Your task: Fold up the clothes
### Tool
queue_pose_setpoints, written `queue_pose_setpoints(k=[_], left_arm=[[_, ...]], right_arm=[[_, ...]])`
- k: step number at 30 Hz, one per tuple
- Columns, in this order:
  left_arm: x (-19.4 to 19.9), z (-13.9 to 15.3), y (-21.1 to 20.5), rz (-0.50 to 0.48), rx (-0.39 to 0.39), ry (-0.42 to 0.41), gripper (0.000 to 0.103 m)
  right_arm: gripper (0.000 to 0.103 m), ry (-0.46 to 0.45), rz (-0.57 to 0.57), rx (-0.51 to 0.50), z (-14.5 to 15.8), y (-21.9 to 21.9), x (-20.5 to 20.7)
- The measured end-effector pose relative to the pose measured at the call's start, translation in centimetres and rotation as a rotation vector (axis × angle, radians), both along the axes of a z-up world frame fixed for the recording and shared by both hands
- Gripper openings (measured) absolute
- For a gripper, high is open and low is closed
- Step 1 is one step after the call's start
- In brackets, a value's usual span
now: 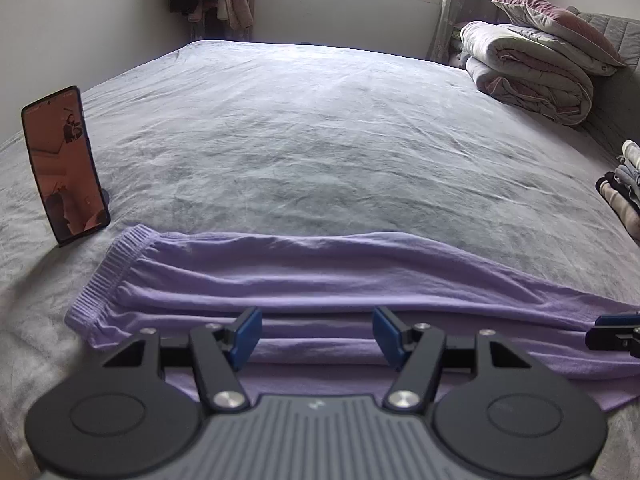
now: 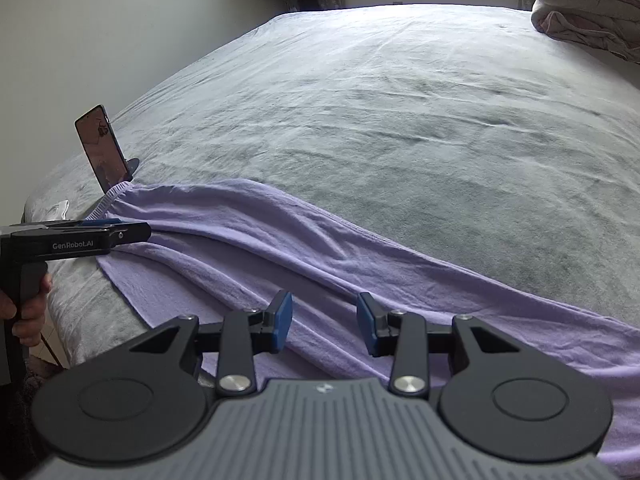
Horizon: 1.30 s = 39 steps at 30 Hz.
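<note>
Lilac trousers [image 1: 304,280] lie along the near edge of the grey bed [image 1: 320,140], long axis running left to right across both views. The ribbed waistband [image 1: 104,276] is at the left end, just beside the propped phone [image 1: 64,164]; the legs run off to the right.

Left gripper [image 1: 318,334]: jaws spread, nothing between the blue pads, poised over the near edge of the cloth, toward the waistband end. Right gripper [image 2: 324,322]: jaws spread likewise, empty, over the leg section. So the left is nearer the waistband and the right nearer the hems.

The garment looks already doubled leg on leg, though the ridges might be mere creases; the views do not settle it.

Hidden: the hem end is cut off at the right frame edge in both views, and the gripper bodies cover the nearest cloth edge. A stack of clothes [image 1: 624,192] at the far right is only partly in frame. A folded quilt [image 1: 532,76] sits at the bed head.
</note>
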<state>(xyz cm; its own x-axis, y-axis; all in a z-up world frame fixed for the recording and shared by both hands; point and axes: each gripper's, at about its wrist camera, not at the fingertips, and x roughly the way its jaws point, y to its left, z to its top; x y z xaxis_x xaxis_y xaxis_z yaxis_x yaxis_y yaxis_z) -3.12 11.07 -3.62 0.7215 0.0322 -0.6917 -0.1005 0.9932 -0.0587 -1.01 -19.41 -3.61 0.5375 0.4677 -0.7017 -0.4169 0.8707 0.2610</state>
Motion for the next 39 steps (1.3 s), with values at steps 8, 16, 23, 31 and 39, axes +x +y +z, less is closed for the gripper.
queue_pose_setpoints(k=[8,16,23,31,39], left_arm=[[-2.7,-1.5,8.0,0.171,-0.091,-0.037,0.063],[-4.5,-1.7,13.7,0.247,-0.207,-0.093,0.058],[-3.7,-2.5,15.5,0.310,-0.276,-0.102,0.029],[-3.4,-2.4,15.1,0.316,-0.242,-0.114,0.023],[-3.1,-2.6,15.0,0.329,-0.221,-0.110,0.018]], right_arm=[[0.041,0.008,0.148,-0.024,-1.6,4.5,0.0],[0.041,-0.014,0.257,-0.026,-2.3,7.0,-0.6],[0.041,-0.011,0.347,-0.016,-2.4,8.2,-1.4],[0.040,-0.113,0.299,-0.028,-1.2,7.4,-1.6],[0.029,-0.068,0.221,-0.047,-2.5,6.0,0.5]])
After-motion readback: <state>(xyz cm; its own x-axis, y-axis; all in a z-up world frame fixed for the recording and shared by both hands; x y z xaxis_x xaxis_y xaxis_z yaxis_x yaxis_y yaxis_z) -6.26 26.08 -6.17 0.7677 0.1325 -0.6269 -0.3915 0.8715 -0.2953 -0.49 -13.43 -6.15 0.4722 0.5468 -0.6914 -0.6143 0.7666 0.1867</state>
